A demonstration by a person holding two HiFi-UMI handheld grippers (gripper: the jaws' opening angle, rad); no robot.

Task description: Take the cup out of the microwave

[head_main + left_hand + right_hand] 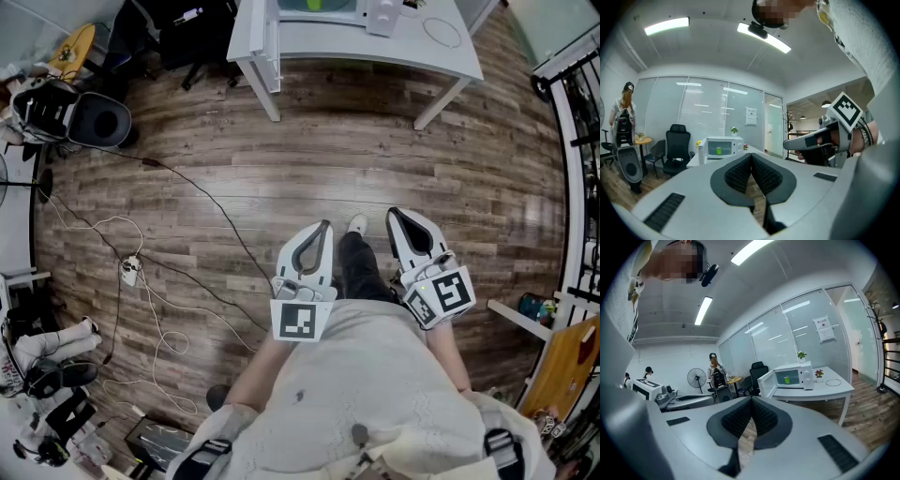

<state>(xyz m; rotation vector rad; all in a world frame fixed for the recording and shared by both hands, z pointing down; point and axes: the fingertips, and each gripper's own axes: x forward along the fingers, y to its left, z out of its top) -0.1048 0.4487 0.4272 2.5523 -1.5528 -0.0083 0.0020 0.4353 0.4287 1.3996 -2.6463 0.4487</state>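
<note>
A green cup [787, 379] stands inside the white microwave [796, 375], whose door [766, 382] hangs open to the left. The left gripper view shows the same cup [718, 150] in the microwave [721, 146], small and far off. In the head view the microwave [319, 9] sits on the white table [375, 42] at the top, well ahead of me. My left gripper [324, 226] and right gripper [393, 215] are held side by side near my body over the floor. Both are shut with nothing between the pads: the left gripper [751, 156] and the right gripper [751, 401].
Wooden floor lies between me and the table. Cables [141, 281] trail across the floor at left beside equipment [70, 117]. Black office chairs [675, 150] stand left of the table. A person with a backpack [716, 373] and a standing fan [696, 378] are farther back.
</note>
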